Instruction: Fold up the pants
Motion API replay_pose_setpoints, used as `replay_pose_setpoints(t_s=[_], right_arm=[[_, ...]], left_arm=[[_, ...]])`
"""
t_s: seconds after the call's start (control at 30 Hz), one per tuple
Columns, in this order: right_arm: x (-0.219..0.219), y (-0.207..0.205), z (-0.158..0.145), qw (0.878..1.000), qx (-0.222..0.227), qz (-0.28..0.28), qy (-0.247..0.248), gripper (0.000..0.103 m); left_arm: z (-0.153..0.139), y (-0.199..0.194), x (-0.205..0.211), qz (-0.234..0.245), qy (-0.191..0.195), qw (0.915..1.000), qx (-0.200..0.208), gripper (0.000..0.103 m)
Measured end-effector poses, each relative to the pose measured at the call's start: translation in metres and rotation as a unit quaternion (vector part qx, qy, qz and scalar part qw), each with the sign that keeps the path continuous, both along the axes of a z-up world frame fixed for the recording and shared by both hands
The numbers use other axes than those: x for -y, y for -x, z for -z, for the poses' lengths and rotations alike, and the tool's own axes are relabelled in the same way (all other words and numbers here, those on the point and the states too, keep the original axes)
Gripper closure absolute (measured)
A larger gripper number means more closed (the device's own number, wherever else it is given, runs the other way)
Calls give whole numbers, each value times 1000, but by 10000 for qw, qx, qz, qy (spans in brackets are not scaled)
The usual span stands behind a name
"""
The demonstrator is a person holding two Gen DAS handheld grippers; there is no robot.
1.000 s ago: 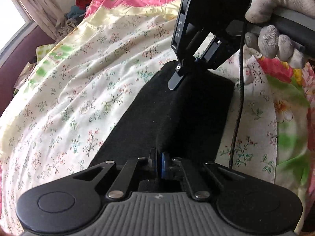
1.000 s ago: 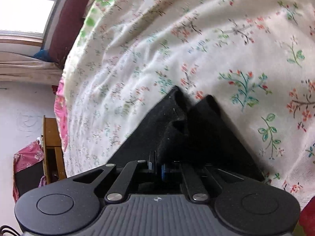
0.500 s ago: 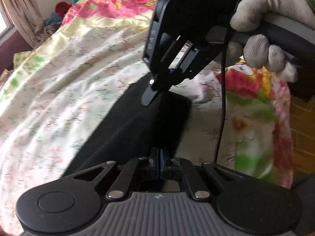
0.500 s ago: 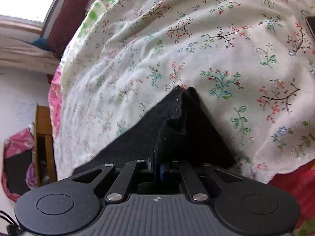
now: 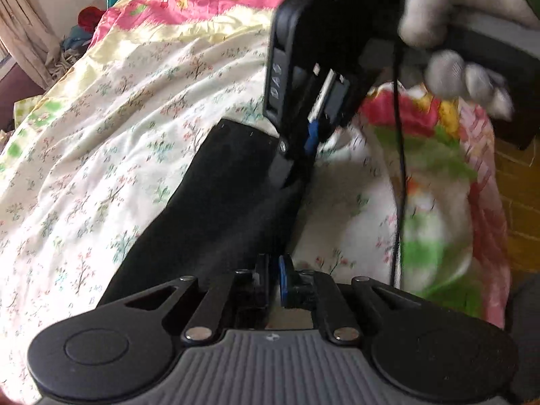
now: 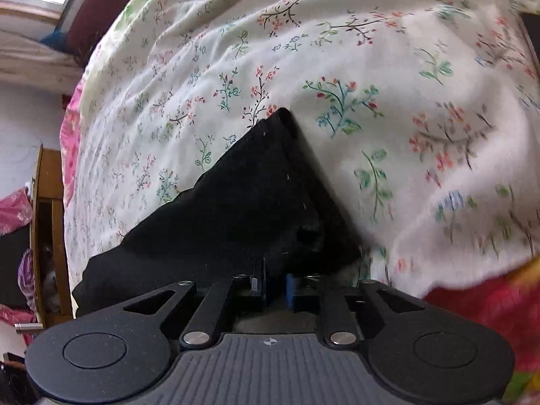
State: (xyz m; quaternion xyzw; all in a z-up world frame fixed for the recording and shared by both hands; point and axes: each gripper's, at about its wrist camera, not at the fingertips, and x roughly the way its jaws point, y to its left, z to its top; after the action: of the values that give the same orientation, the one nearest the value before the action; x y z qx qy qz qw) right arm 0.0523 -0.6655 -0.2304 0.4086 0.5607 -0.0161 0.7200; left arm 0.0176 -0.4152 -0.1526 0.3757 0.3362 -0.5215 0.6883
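**Black pants held at two corners over a floral sheet**

At the left of the left wrist view lies the floral sheet (image 5: pixel 101 141), cream with small sprigs. The black pants (image 5: pixel 216 209) stretch across it as a flat folded band. The left gripper (image 5: pixel 274 280) sits at the band's near edge; its jaws have just been opening a little and now stand with a narrow gap, the cloth's edge between them. Further right, the right gripper (image 5: pixel 297 168), held by a gloved hand (image 5: pixel 452 44), pinches the band's far corner. In the right wrist view its jaws are pressed together on dark cloth.
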Motion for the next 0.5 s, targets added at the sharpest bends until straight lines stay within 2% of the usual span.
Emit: replay_pose_setpoints(t_s=[0.2, 0.33, 0.43, 0.5], right_arm=[[14, 9, -11, 9987, -170, -5, 486, 94], [17, -8, -26, 9931, 249, -409, 1072, 76], [19, -31, -15, 9896, 394, -711, 1188, 75], [18, -44, -3, 9882, 412, -909, 1163, 68]], left_arm=[[-10, -8, -20, -232, -29, 9997, 0, 77], [-16, -17, -32, -450, -70, 9989, 111, 76], [-21, -27, -35, -615, 56, 9979, 209, 75], [-21, -32, -30, -669, 129, 9973, 269, 73]])
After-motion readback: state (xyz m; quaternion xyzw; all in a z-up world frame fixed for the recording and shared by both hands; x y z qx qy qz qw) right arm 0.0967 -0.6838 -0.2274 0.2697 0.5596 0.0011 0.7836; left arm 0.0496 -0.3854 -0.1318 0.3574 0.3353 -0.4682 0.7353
